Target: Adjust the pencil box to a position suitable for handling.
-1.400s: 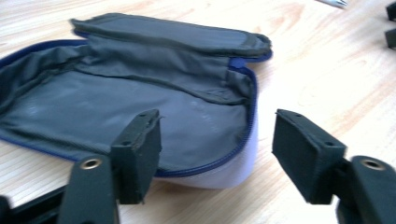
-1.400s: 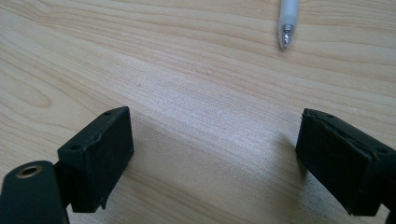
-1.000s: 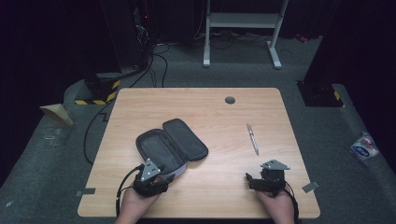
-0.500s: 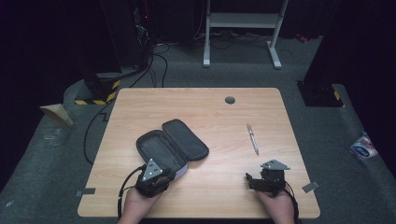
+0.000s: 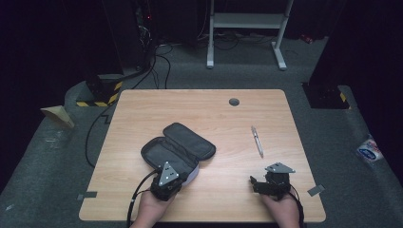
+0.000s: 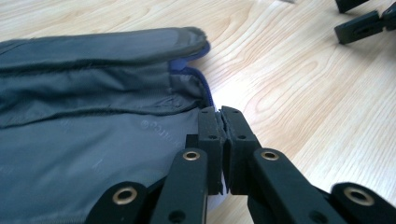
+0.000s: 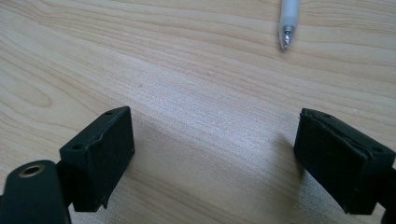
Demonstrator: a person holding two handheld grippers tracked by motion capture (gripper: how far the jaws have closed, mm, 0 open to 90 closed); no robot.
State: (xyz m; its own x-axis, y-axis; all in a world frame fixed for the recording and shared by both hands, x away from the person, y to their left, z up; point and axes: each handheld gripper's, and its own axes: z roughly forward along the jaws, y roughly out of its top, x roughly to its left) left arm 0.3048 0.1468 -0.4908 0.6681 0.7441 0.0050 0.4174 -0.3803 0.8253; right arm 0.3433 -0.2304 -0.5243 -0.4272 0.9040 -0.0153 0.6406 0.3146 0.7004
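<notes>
Two grippers share the work — the left gripper (image 6: pixel 223 122) has just closed its jaws on the near edge of the open pencil case (image 5: pixel 177 151), steadying it on the surface (image 5: pixel 294 190), while the right gripper (image 7: pixel 212 154) waits wide open just short of the pen (image 7: pixel 289 21), which it should reach for next.

My high view hangs above the person's side of the bench (image 5: pixel 204 102) and looks forward and down, far enough off to take in the whole top, the floor around it and both forearms at the bottom edge. My left gripper view rides low, looking along its own jaws, very close to the pouch (image 6: pixel 93 121) and the wood beside it; the other gripper's jaw tips show at its top right corner. My right gripper view also sits just above the wood, facing along its jaws toward the pen (image 7: pixel 288 21). The high view shares the pouch (image 5: pixel 177 151) and the pen (image 5: pixel 257 141) with them.
</notes>
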